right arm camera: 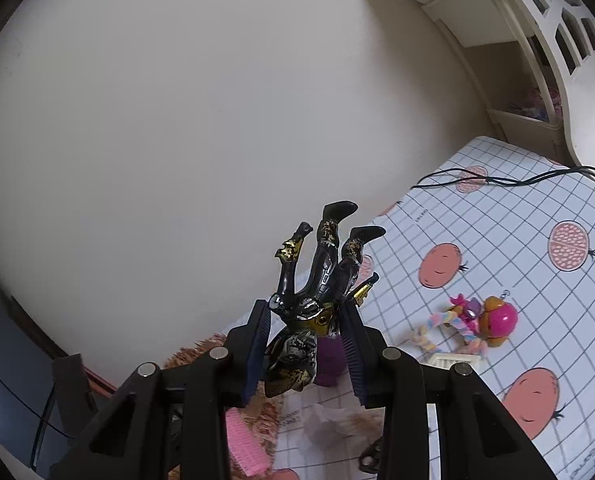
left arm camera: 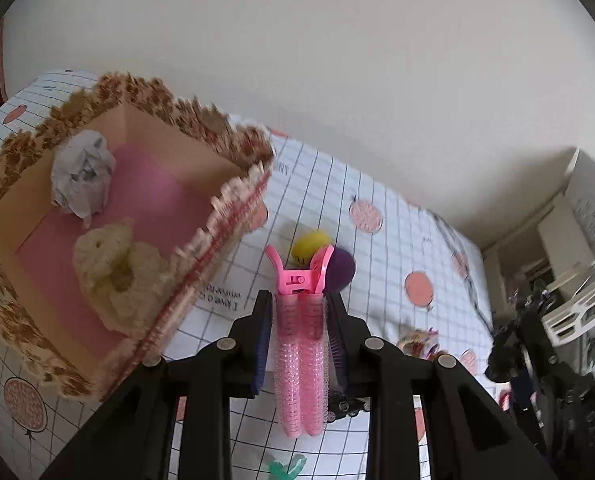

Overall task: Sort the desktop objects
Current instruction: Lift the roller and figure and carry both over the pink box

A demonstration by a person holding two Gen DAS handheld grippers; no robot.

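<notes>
While the left tool (left arm camera: 299,316) clamps a pink hair clip (left arm camera: 301,344) above the desk (left arm camera: 381,280) and the right tool (right arm camera: 305,328) pinches a black toy figure (right arm camera: 317,288) upside down, either could slip if jolted. Beyond the clip lie yellow and purple balls (left arm camera: 325,254), then the frilled box (left arm camera: 233,216), whose near rim could snag it.

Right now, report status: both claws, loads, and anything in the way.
Left claw shut on pink hair clip, beside the box. Right claw shut on black toy figure, feet up. Nothing blocking visible.
</notes>
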